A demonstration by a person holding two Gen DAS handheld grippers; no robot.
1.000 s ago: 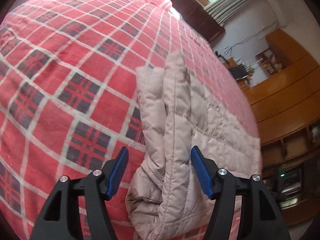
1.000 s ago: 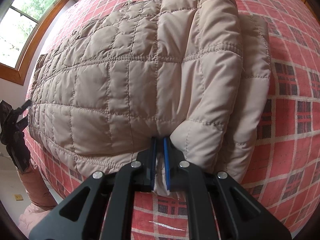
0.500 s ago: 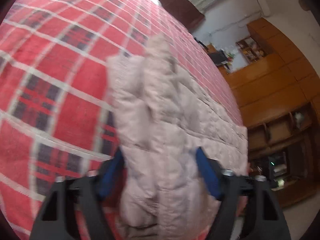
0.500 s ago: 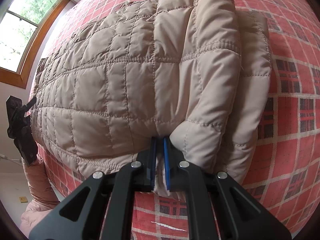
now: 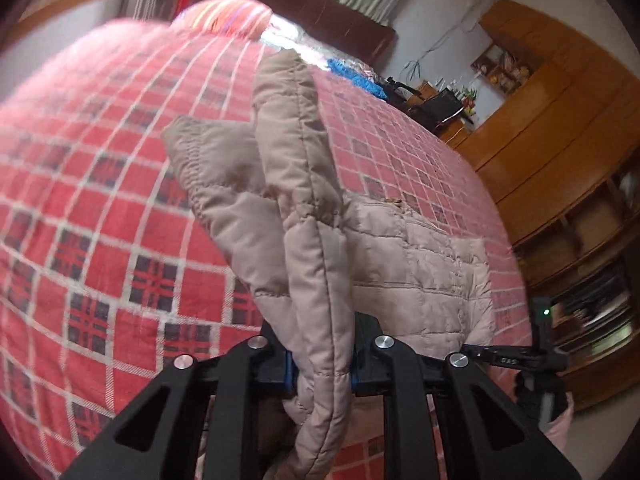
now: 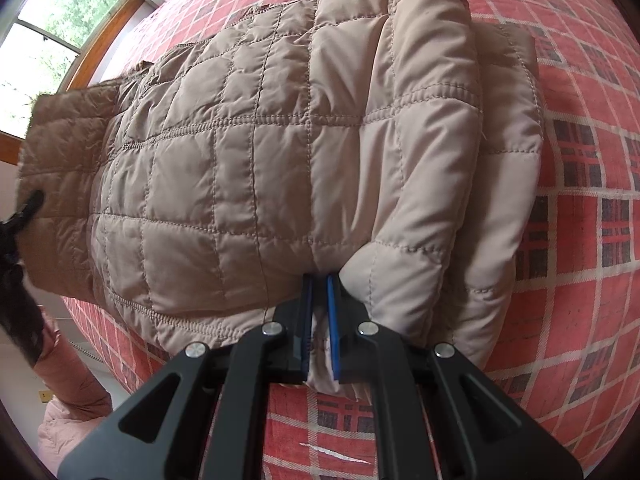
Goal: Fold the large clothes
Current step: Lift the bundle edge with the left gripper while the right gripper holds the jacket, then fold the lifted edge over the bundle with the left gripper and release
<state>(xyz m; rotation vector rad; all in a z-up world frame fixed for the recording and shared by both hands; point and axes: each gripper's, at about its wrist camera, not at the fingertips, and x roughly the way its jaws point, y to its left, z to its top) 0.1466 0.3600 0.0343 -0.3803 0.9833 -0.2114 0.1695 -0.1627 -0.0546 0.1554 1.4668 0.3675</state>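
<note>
Jacket (image 6: 280, 152) long axis runs left-right across bed (image 6: 592, 240); left gripper (image 5: 320, 364) jaws clamp raised end, right gripper (image 6: 319, 320) jaws pinch near edge.

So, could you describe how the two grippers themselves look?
Both look alike. The left gripper and the right gripper each have black plastic linkage arms with triangular cut-outs, round silver screw heads at the joints, and blue pads on the inner faces of the fingers. No cables or sleeves are visible.
</note>
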